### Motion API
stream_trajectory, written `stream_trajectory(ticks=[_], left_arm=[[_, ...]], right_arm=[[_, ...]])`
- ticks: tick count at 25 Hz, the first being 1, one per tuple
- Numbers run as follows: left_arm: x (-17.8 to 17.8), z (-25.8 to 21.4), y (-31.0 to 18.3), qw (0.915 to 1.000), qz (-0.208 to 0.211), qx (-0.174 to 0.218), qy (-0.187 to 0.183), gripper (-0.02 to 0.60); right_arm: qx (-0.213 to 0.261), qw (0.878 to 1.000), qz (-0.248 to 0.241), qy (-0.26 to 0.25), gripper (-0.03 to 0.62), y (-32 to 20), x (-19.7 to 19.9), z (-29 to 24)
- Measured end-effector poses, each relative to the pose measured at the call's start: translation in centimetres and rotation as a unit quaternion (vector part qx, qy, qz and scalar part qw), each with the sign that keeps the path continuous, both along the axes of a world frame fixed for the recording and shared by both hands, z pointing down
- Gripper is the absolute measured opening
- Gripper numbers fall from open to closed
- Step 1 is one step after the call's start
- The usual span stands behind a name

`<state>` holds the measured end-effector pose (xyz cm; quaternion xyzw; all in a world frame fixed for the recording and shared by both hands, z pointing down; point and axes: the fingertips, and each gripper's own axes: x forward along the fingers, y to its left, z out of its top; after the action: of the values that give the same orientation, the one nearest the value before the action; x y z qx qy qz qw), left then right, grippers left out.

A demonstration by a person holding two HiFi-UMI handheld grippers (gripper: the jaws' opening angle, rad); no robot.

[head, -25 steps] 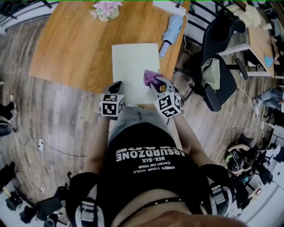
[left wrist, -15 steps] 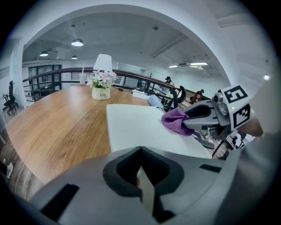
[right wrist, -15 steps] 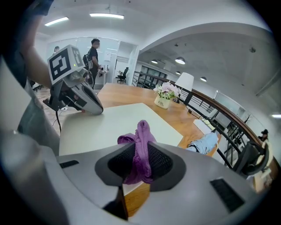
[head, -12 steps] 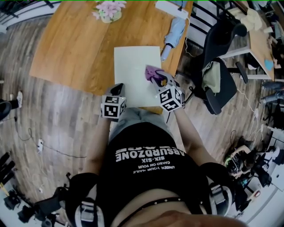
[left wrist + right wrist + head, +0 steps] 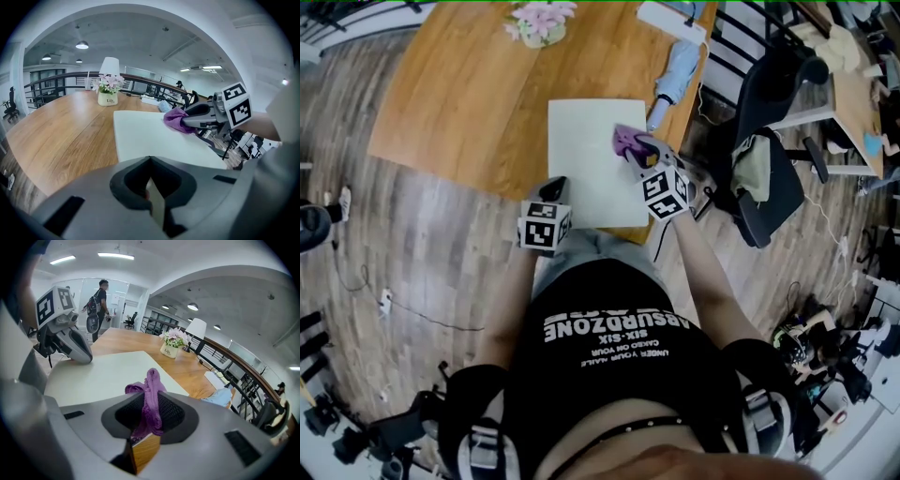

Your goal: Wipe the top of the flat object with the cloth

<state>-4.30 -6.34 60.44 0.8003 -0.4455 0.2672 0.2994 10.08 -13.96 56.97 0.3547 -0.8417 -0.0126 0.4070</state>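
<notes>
Purple crumpled cloth [image 5: 625, 141] sits clamped in the right tool [image 5: 637, 152], on the right side of the flat, pale, matte board [image 5: 586, 169]. Left tool [image 5: 555, 187] jaws are together, at the board's near left corner. Worktop [image 5: 459, 94] is wood-grain. Flower pot [image 5: 107, 99] reads "Life".

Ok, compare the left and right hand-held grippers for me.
The left hand-held gripper is shut on nothing; the right hand-held gripper is shut on the purple cloth. The left sits at the white board's near left edge, while the right is farther up, at its right side. Both have closed jaws and are at the same board.
</notes>
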Motion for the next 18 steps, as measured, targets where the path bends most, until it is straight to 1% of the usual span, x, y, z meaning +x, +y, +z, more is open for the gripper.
stream_trajectory(ticks=[9, 18], left_arm=[[0.0, 0.0, -0.2, 1.0, 0.0, 0.0, 0.0, 0.015], [0.1, -0.2, -0.2, 1.0, 0.0, -0.002, 0.003, 0.015]], right_arm=[[0.009, 1.0, 0.011, -0.003, 0.095, -3.6, 0.5, -0.2], [0.02, 1.0, 0.022, 0.001, 0.095, -6.2, 0.8, 0.0]])
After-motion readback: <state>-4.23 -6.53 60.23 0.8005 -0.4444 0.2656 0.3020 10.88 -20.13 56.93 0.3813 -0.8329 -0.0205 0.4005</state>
